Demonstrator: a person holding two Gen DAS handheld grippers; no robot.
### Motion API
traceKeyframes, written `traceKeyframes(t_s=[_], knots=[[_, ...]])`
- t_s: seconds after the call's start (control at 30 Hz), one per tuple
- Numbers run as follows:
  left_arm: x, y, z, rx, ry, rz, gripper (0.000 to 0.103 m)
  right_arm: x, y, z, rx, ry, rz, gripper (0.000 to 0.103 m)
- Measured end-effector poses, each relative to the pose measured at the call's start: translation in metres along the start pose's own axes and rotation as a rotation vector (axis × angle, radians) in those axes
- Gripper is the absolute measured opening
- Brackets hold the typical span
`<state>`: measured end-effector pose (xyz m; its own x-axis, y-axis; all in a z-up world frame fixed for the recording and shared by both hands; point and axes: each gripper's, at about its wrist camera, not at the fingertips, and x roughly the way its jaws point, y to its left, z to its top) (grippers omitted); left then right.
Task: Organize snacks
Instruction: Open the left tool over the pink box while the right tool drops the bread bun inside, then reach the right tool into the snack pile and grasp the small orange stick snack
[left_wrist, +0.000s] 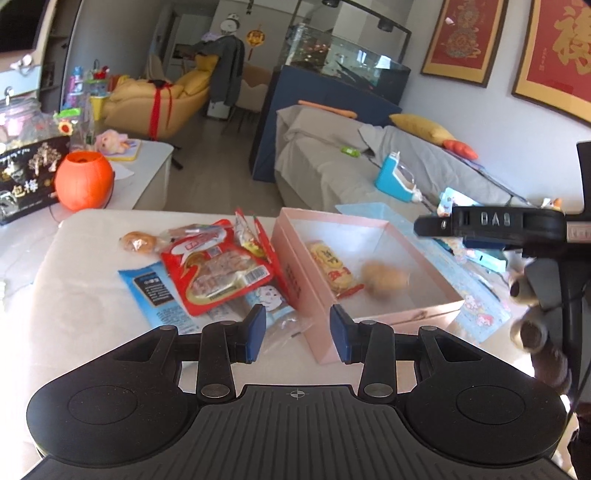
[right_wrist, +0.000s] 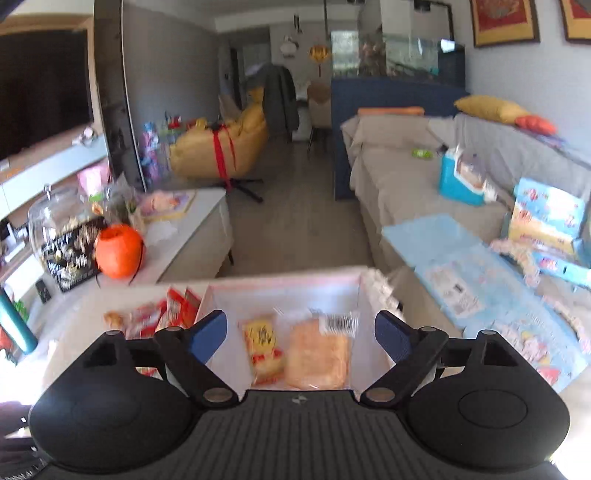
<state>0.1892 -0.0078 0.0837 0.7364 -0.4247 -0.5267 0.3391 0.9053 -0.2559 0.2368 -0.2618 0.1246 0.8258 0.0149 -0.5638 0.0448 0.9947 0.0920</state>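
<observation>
With its jaws spread wide and nothing between the blue pads, the right gripper (right_wrist: 301, 338) hangs above the open pink box (right_wrist: 364, 295), and directly below it lie the two snacks already in there: a yellow-and-red wrapped snack (right_wrist: 263, 349) and, touching its side, a pale bread-like packet in clear wrap (right_wrist: 319, 354). The left gripper (left_wrist: 298, 328) is likewise empty, its jaws part open, poised over the near corner of that box (left_wrist: 295, 273) where the box wall meets the pile still waiting on the pale table (left_wrist: 74, 295). That pile sits just beside the box: a red packet with a barcode (left_wrist: 218, 273) on top, a blue-and-white packet (left_wrist: 155, 291) under it, further red wrappers (left_wrist: 255, 236) leaning against the box wall, and a small round bun in clear wrap (left_wrist: 138, 242) at the far end. From here the likeliest trouble, as I judge it, is with the left gripper: the packets overlap, so closing on the red one may catch the edge of the blue one or the clear wrapper under the pads and drag several at once. The slick film could also slip from a shallow pinch. A low approach could knock the box wall and shove the box toward the blue sheet (left_wrist: 476, 295) beside it.
</observation>
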Motion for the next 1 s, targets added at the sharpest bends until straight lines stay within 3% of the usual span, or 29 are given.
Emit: traceKeyframes(t_s=[0.13,0.27,0.4,0.53,0.67,0.73,0.87,1.0], knots=[[0.006,0.013,-0.002,0.011,-0.005,0.055,0.042,0.004,0.013,-0.032,-0.019,0.041,0.062,0.088],[0.018,0.035,-0.004,-0.011,-0.018,0.099,0.042,-0.007,0.039,-0.060,-0.069,0.028,0.152,0.088],[0.043,0.046,-0.007,0.030,0.010,0.101,0.042,-0.007,0.068,-0.089,-0.140,0.036,0.196,0.088],[0.070,0.049,-0.015,0.055,0.063,0.070,0.043,0.008,0.083,-0.109,-0.200,0.073,0.159,0.088],[0.074,0.049,-0.018,0.117,0.035,0.127,0.042,0.030,0.081,-0.117,-0.218,0.126,0.116,0.088],[0.071,0.055,-0.017,0.097,0.027,0.146,0.042,0.043,0.077,-0.118,-0.200,0.144,0.083,0.087],[0.060,0.066,-0.014,0.040,0.019,0.140,0.042,0.063,0.073,-0.114,-0.146,0.171,0.103,0.087],[0.051,0.069,-0.017,0.008,0.032,0.091,0.042,0.065,0.075,-0.117,-0.150,0.151,0.078,0.087]])
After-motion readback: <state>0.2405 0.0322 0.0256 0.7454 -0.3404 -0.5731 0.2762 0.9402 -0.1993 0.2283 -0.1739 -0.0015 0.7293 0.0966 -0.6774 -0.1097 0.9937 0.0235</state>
